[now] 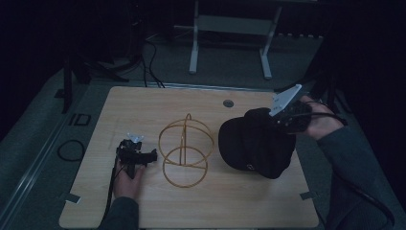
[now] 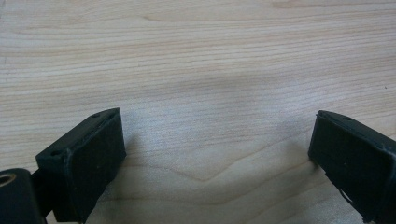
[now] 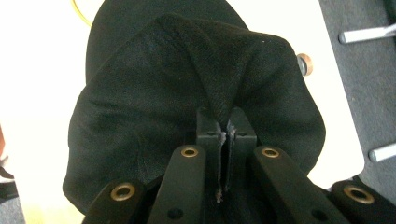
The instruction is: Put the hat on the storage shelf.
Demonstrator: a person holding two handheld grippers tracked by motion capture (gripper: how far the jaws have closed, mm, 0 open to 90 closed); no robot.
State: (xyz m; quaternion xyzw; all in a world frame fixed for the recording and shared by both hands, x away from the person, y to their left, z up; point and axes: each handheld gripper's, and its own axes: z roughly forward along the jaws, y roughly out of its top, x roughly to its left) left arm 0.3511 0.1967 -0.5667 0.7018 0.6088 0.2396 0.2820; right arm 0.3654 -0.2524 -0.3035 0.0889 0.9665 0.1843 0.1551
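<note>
Black cap (image 1: 256, 143) hangs at the right side of the table (image 1: 143, 105), its cloth bunched up where the right gripper (image 1: 282, 116) pinches it; in the right gripper view the 2 fingers (image 3: 209, 133) are nearly together with a fold of the cap (image 3: 187, 93) clamped between them. Left of the cap stands a yellow wire frame (image 1: 186, 151). The left gripper (image 1: 143, 155) rests just beside the frame, its fingers (image 2: 88, 154) wide apart over bare wood.

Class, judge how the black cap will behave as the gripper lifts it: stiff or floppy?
Probably floppy: the black cap puckers into a fold where the right gripper pinches it. Likely light, since a small pinch holds it. Its brim looks stiffer.
</note>
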